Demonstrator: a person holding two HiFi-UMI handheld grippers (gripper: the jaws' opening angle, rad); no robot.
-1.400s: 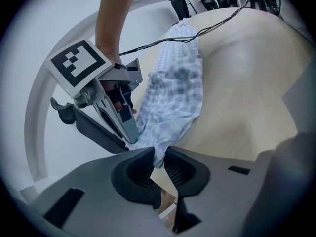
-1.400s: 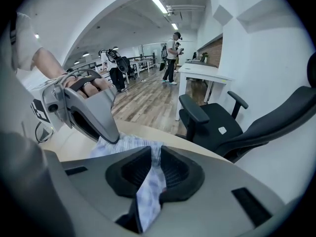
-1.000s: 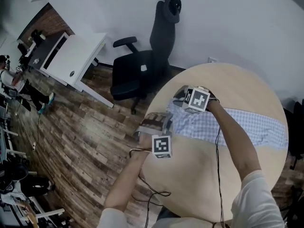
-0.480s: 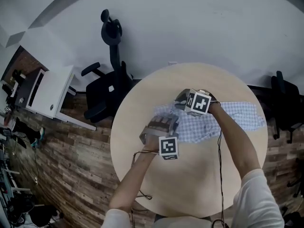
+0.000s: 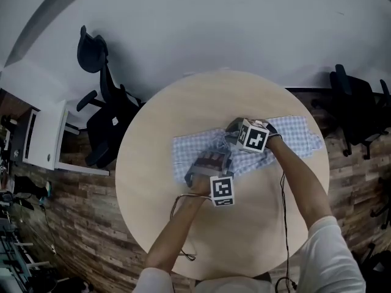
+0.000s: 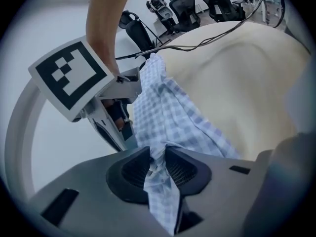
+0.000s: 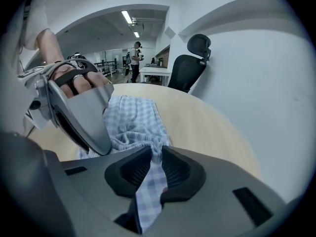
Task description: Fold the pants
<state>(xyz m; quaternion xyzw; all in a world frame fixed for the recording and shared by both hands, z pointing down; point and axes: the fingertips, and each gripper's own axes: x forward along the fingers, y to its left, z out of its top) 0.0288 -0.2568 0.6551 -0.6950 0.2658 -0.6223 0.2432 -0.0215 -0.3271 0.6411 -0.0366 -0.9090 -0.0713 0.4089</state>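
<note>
The blue-and-white checked pants (image 5: 293, 136) lie across the round wooden table (image 5: 177, 102). Both grippers hang over the middle of the table, side by side. My left gripper (image 5: 204, 166) is shut on a bunched edge of the pants (image 6: 163, 107), and the cloth runs between its pads (image 6: 185, 169). The right gripper (image 5: 235, 130) is shut on another part of the same edge, with the pants (image 7: 133, 117) hanging from its jaws to the tabletop. In the left gripper view the right gripper's marker cube (image 6: 69, 78) is close by. My left gripper (image 7: 81, 117) fills the left of the right gripper view.
Black office chairs stand beyond the table at the left (image 5: 104, 115) and right (image 5: 354, 105). A white desk (image 5: 43, 136) sits on the wood floor at far left. Thin black cables (image 5: 183, 215) trail from the grippers over the near side of the table.
Both grippers have carried the held end of the pants from the table's left edge to its middle. A fold of cloth now lies to their left.
</note>
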